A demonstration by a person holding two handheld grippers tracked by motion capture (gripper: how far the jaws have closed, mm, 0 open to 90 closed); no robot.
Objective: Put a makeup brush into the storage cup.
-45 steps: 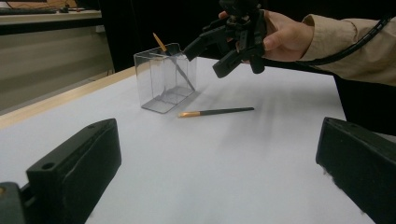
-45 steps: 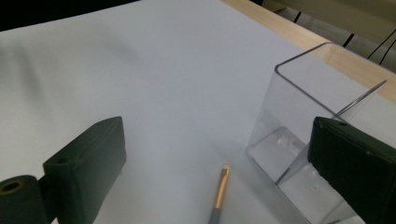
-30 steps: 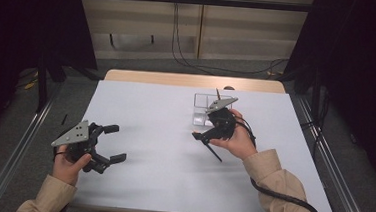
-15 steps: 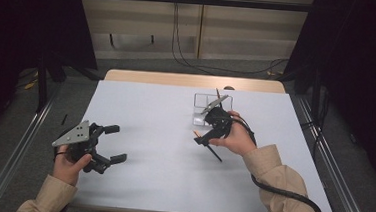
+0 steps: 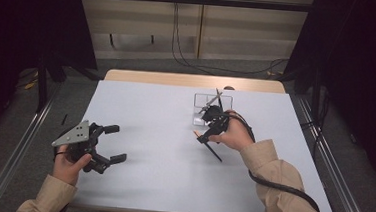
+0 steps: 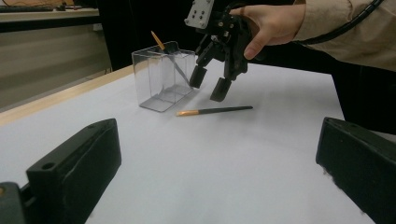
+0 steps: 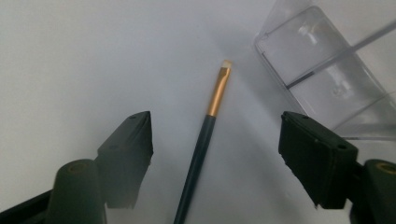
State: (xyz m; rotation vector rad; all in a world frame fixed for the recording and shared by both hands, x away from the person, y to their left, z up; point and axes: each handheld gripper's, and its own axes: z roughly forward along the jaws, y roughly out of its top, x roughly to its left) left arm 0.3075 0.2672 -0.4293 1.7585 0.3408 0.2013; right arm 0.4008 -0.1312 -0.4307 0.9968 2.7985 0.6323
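You are holding the right hand-held gripper (image 5: 205, 130) just above the brush (image 7: 201, 140), which is lying flat on the bench (image 5: 162, 154) just beside the clear box (image 6: 163, 77). In the right gripper view the brush is running up between the two jaws, its dark handle toward the camera and its gold ferrule and pale tip pointing toward the box. The jaws are standing apart, one on each side of the handle, and neither pad is touching it; they have just been closing in around it. In the left gripper view that gripper is pointing down at the handle end of the brush, the end farther from the box.

A second brush (image 6: 164, 51) is leaning inside the box, its gold end sticking out over the rim.

You are resting the left hand-held gripper (image 5: 114, 143) well away from the box, near the front left part of the bench. Its jaws are standing wide apart with nothing between them, and they are facing across the bench toward the box.
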